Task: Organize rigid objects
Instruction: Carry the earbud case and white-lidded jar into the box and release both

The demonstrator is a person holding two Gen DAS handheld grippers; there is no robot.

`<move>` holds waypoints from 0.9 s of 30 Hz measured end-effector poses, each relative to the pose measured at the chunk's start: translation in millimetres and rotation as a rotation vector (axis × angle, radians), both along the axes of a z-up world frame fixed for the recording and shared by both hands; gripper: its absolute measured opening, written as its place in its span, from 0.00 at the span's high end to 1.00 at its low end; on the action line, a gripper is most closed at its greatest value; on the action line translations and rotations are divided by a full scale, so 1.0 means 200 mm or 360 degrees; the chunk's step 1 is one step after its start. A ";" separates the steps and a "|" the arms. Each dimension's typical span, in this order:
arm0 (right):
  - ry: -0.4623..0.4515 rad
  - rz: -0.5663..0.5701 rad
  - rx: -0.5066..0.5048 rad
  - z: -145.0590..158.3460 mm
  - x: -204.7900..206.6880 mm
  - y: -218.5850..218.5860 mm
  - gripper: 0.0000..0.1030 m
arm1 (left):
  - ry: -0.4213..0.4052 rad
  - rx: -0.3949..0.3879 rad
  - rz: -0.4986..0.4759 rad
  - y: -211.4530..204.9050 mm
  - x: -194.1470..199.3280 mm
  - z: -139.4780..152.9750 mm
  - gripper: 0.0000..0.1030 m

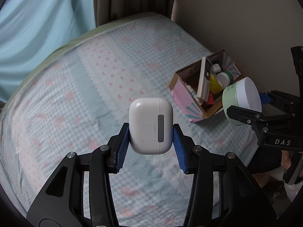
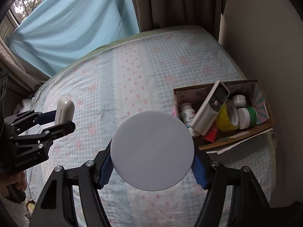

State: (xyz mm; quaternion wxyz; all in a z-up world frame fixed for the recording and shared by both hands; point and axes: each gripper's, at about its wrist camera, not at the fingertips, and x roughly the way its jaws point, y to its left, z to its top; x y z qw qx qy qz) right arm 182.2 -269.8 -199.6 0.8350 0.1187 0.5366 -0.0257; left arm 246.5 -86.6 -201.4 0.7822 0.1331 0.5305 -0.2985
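Observation:
My left gripper is shut on a white earbud case and holds it above the bed; it also shows at the left of the right wrist view. My right gripper is shut on a round green jar with a white lid, held above the bed; the jar also shows in the left wrist view, just right of the box. A cardboard box on the bed's right side holds a white remote, a yellow jar, a green-and-white jar and small bottles.
The bed has a blue checked sheet with pink bows. A beige wall runs along its right side, right behind the box. Brown curtains and a light blue curtain hang beyond the far edge.

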 end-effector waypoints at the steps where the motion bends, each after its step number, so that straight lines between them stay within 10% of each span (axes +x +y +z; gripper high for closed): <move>1: -0.0005 -0.0008 0.0001 0.01 -0.01 -0.06 0.36 | 0.0001 -0.0002 0.0002 -0.05 -0.02 0.01 0.60; 27: 0.0167 -0.0005 -0.0054 -0.32 0.22 -1.25 0.36 | 0.0298 0.0087 0.0063 -1.22 -0.05 -0.56 0.60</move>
